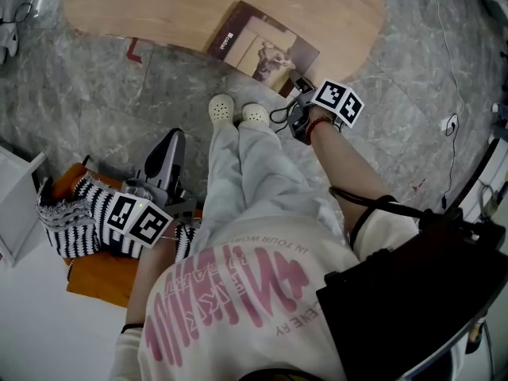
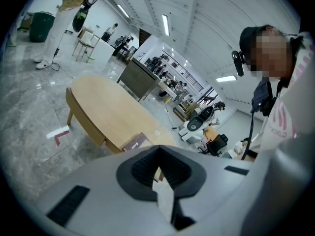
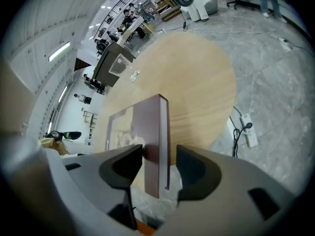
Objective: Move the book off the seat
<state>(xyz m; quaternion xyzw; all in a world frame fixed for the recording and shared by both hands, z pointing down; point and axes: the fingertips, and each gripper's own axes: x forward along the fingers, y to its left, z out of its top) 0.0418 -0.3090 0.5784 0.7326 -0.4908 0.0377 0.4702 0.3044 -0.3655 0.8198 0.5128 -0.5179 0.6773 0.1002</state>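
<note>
The book (image 1: 262, 44) is off the seat (image 1: 99, 280) and lying on the bench (image 1: 159, 6), with its near corner poking out over the edge toward the white shoes (image 1: 238, 111), so I'd call the main part done. What's left, by my reckoning, is for the right hand-held gripper (image 1: 300, 92) to back clear, and maybe a nudge to get the book fully onto the wood. Its jaws stand apart round that overhanging corner. One pad is against the cover and the other shows a sliver of daylight beside the book's other face, so nothing is pinched. The left hand-held gripper (image 1: 171, 151) sits low at the person's left side, jaws together and nothing in them, just above the striped cloth (image 1: 75, 213) on the orange seat. The head view gives the whole layout: seat on one side, bench well apart on the other, legs stretched between. Only the right gripper view shows that gap at the jaws, with the book edge-on. The left gripper view adds the bench from the side, standing on the marble floor (image 2: 29, 122), with a corner of the book peeking over the gripper's body.
</note>
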